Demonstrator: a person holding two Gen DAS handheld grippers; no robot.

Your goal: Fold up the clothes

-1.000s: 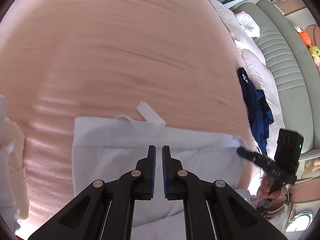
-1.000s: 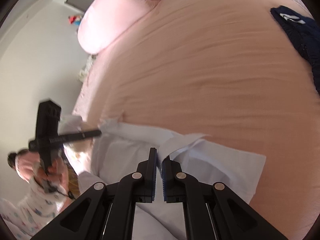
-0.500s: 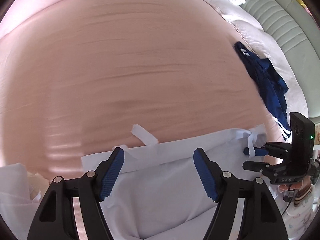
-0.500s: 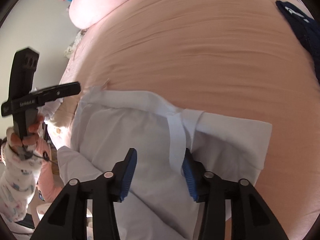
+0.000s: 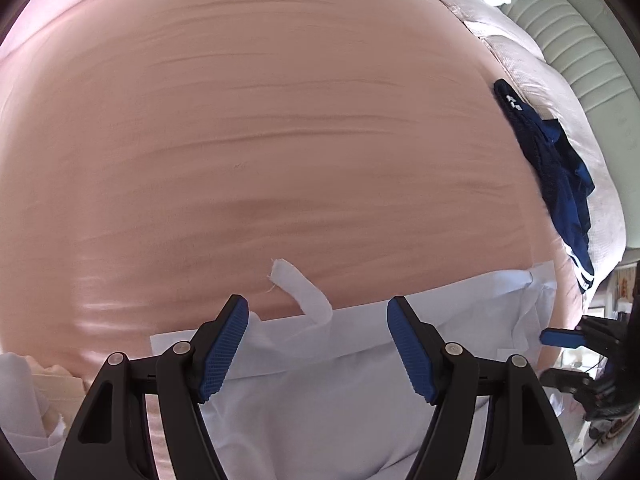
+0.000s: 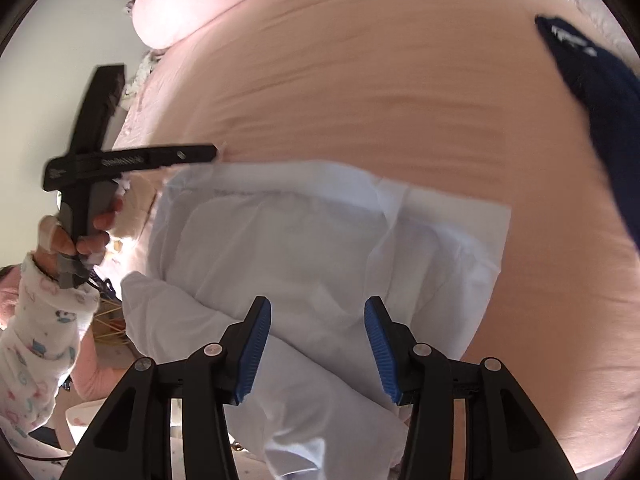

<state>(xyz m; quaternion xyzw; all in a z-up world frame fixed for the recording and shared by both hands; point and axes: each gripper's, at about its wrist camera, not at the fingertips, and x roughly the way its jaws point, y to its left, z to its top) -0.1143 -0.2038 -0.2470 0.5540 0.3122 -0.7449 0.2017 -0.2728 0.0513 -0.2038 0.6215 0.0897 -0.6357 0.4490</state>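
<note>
A pale blue-white garment [image 5: 320, 392] lies flat at the near edge of a pink bed [image 5: 280, 140], its hem band straight across and a white tie strip [image 5: 300, 288] sticking up onto the sheet. My left gripper [image 5: 318, 344] hangs open just above the hem, holding nothing. In the right wrist view the same garment [image 6: 320, 248] spreads out with a folded layer at its right. My right gripper [image 6: 318, 352] is open above its near part, empty. The left gripper also shows there [image 6: 160, 158] at the garment's far left corner.
A dark blue garment [image 5: 560, 184] lies at the bed's right side, also in the right wrist view [image 6: 592, 92]. A pink pillow [image 6: 180, 12] sits at the far end. Cream clothes [image 5: 36, 396] pile at the left. A grey-green sofa [image 5: 580, 40] stands beyond.
Both grippers were shut on the garment's hem a second ago; both have opened and let it go. The garment now lies flat on the bed and the grippers have drawn back.
</note>
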